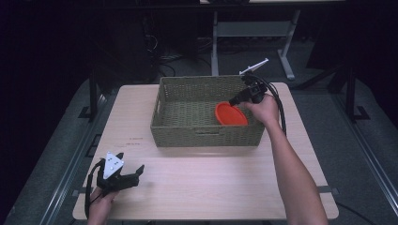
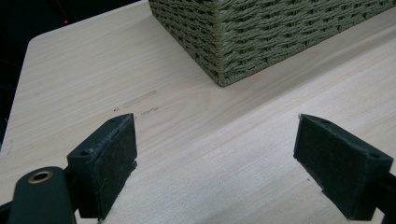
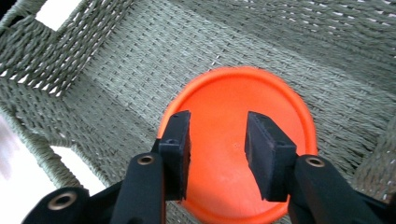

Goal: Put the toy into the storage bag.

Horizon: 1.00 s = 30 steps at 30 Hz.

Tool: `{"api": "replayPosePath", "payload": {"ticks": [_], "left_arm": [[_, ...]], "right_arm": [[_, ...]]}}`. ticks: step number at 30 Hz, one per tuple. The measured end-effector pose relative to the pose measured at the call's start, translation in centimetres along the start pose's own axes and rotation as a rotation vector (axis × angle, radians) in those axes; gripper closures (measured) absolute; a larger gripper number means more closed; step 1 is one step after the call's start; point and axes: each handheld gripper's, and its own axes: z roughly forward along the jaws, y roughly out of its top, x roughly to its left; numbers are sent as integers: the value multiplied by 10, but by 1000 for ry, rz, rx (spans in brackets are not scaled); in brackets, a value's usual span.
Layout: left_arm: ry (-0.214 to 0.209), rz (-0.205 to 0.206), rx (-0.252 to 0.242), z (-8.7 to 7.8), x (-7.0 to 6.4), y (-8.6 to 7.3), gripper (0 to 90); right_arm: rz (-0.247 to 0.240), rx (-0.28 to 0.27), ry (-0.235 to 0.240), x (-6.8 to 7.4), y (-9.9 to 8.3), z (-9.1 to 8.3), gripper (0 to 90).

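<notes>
Basket (image 1: 206, 133) holds orange plate (image 1: 231, 114) under right gripper (image 1: 234, 100).

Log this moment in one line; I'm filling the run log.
right tongs: open, above orange plate | plate: in basket | left tongs: open, idle over table

The right forearm stretches forward from the lower edge of the high view, wrist bent leftward, hand gripping the right claw (image 1: 233, 100), which points left and downward with its jaws parted by a narrow gap. The left claw (image 1: 136, 172) sits low at the near left, held in the left hand (image 1: 101, 202), jaws spread wide apart.
</notes>
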Motion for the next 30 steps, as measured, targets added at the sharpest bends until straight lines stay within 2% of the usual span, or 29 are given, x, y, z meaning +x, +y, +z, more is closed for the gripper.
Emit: {"api": "replayPosePath", "payload": {"ticks": [10,12,14,17,22,27,30], "left_arm": [[-5,5,-2,-1,-1,1,128],[-5,3,2,1,-2,0,128],[-7,0,1,1,-1,0,128],[-6,-7,-3,0,-1,0,128],[-8,13,12,0,-1,0,128],[-7,3,5,0,-2,0,128],[-5,3,4,0,-1,0,128]], "right_arm": [[15,-13,60,-1,-11,4,483],[15,-13,66,1,-13,2,437],[17,-14,66,1,-13,1,428],[18,-33,80,3,-14,-3,402],[24,-50,101,7,-18,-6,367],[39,-113,169,6,-24,-18,347],[44,-116,178,4,-26,-24,332]]}}
